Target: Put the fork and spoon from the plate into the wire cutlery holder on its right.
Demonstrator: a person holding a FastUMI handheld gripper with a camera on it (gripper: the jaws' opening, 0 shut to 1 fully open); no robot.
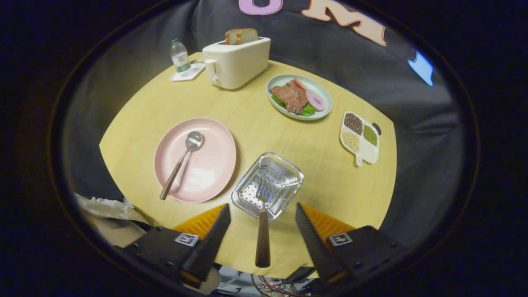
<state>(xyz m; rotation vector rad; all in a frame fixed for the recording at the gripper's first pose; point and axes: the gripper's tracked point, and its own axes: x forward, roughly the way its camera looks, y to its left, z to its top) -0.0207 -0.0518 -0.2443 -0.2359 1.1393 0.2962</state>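
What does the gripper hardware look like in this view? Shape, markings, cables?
The gripper has two long wedge-shaped fingers tapering to narrow tips, with ribbed textured faces on their outer sides. Each sits on a boxy black mount carrying a square black-and-white fiducial tag. The jaws stand open. Loose wires, one red, run below.

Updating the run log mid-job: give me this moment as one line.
gripper: open, above holder | fork: tines in cutlery holder, handle between fingers, ungripped | spoon: on pink plate | next: spoon

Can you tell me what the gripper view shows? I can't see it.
The open tool hangs over a fork whose tines rest in the holder. A spoon lies on the pink plate beside it.
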